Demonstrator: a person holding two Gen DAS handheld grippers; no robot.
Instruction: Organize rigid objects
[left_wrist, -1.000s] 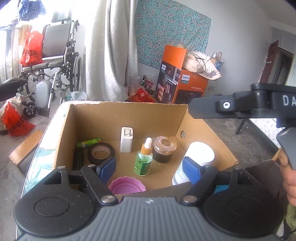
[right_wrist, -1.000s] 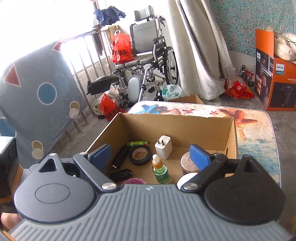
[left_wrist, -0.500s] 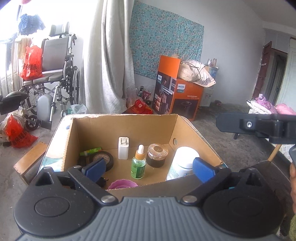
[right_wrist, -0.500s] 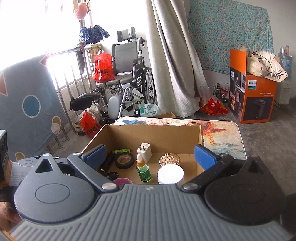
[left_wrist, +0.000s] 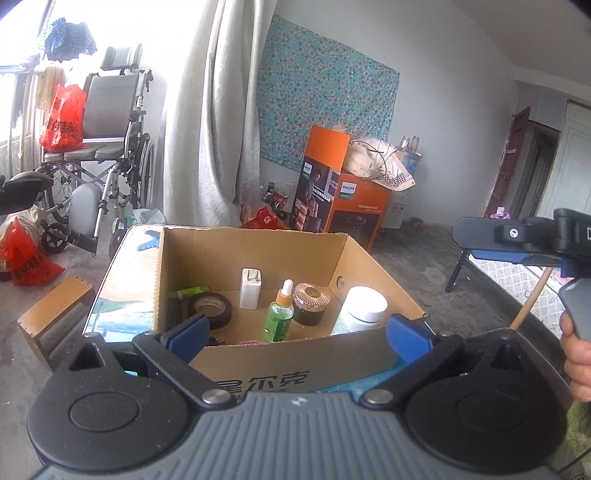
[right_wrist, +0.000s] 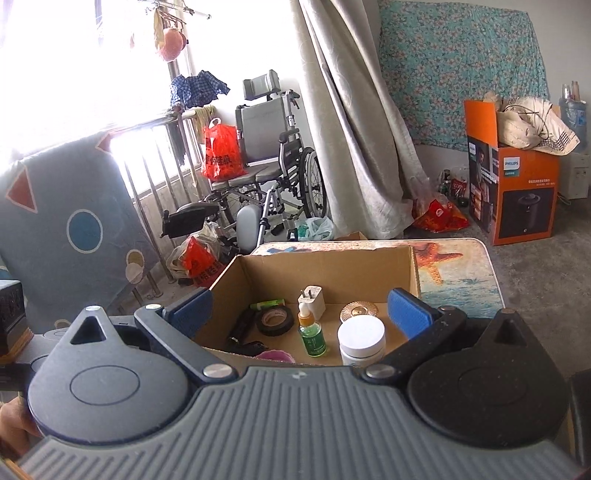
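An open cardboard box (left_wrist: 255, 245) (right_wrist: 325, 264) stands on a low table with a sea print (right_wrist: 461, 273). Inside stand a white charger (left_wrist: 250, 288), a green dropper bottle (left_wrist: 279, 317), a black tape roll (left_wrist: 212, 309), a copper-lidded jar (left_wrist: 310, 302), a white jar (left_wrist: 364, 308), a green tube (left_wrist: 188, 292) and a pink lid (right_wrist: 275, 356). My left gripper (left_wrist: 297, 338) is open and empty, held in front of the box's near wall. My right gripper (right_wrist: 297, 312) is open and empty, held back above the near side; it also shows at the right of the left wrist view (left_wrist: 517, 243).
A wheelchair (left_wrist: 107, 155) with a red bag, a grey curtain (left_wrist: 207, 122) and an orange Philips carton (left_wrist: 343, 199) stand behind the table. A small wooden stool (left_wrist: 51, 314) sits at the left. A patterned panel (right_wrist: 70, 229) leans by the window railing.
Both grippers have drawn back and up from the box, so it looks smaller and farther. Both stay open and empty. The objects in the box have not moved.
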